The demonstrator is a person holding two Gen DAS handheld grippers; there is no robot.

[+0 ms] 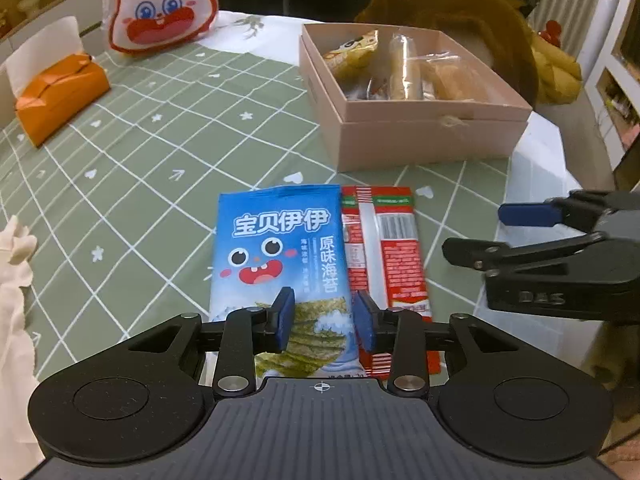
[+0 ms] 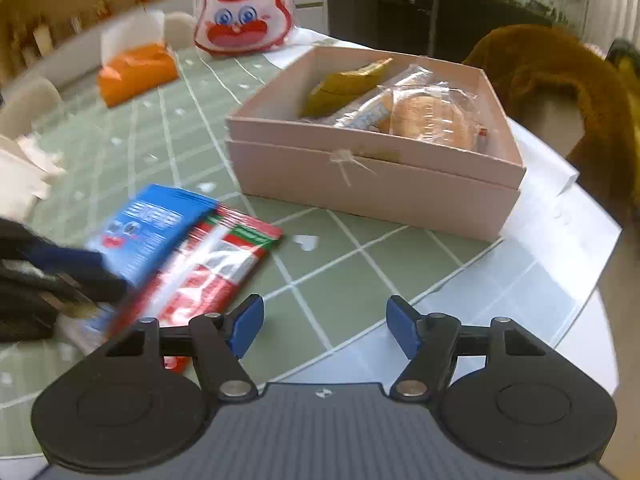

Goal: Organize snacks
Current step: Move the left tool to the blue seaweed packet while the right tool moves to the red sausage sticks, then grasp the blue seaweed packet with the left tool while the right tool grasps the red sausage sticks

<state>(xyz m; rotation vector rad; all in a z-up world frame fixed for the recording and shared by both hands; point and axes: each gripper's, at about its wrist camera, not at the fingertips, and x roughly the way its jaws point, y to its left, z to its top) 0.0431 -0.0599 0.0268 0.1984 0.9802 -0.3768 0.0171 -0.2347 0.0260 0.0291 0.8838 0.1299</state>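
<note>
A blue seaweed packet (image 1: pixel 276 248) lies flat on the green checked tablecloth, with a red packet (image 1: pixel 384 248) along its right side. My left gripper (image 1: pixel 325 322) hovers over the blue packet's near end with its jaws narrowly apart; the pads are not pressing on it. In the right wrist view the same gripper (image 2: pixel 100 276) is a blur at the left, above both packets (image 2: pixel 160 224). My right gripper (image 2: pixel 326 328) stands open over bare cloth, holding nothing; it also shows at the right edge (image 1: pixel 476 230). Beyond it is the open pink box (image 2: pixel 372 192), with wrapped snacks (image 2: pixel 432 116) inside.
An orange tissue box (image 1: pixel 60 96) and a white bag with a red rabbit face (image 1: pixel 160 8) stand at the far left. Brown plush (image 2: pixel 560 80) sits behind the pink box (image 1: pixel 420 140). The table's rounded edge (image 2: pixel 580 272) runs close on the right. White cloth (image 1: pixel 12 280) lies at the left.
</note>
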